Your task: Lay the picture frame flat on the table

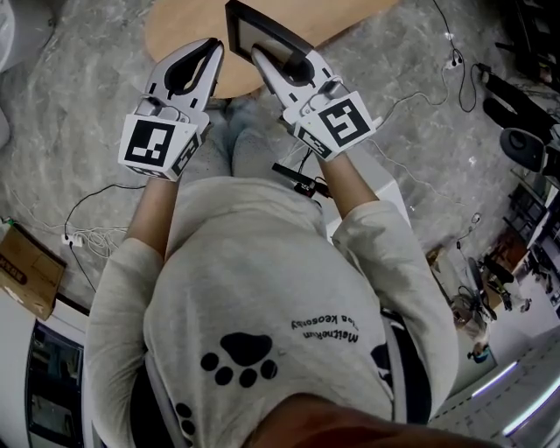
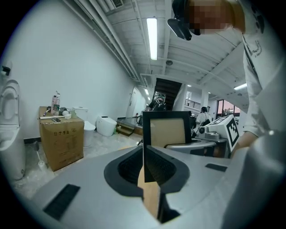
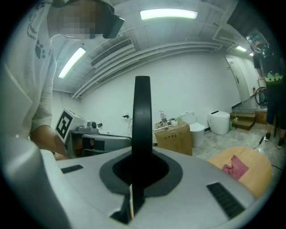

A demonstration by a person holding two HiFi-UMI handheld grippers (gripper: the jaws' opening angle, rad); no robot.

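1. The right tongs (image 1: 262, 59) are clamped on the picture frame (image 1: 254, 24). The two jaws pinch the frame's black edge tight.
2. The picture frame stands up out of the tips of the right tongs. It is not lying flat. It is black round the outside and pale in the middle.
3. From the right gripper view, the frame is turned edge-on. It looks like a thin black bar going straight up from between the jaws.
4. The left tongs (image 1: 213, 47) are closed together. Nothing is between the jaws, and the dark pads meet in a thin line.
5. The frame is just to the right of the left tongs' tips. Its pale front faces the left tongs.
6. The round wooden table (image 1: 175, 31) is under the tips of both tongs and goes on past them. I cannot tell if the bottom of the frame touches the table.
7. A pink cloth (image 3: 235, 167) lies on the table, off to the right of the right tongs.
8. A cardboard box (image 2: 61, 138) stands on the floor, far off to the left of the left tongs. Small things sit on top of it.
9. Each of the tongs has a cube (image 1: 157, 144) with black and white squares at the back end, close to the arm. The person holding them wears a grey shirt (image 1: 262, 280) with a black paw print (image 1: 241, 354).
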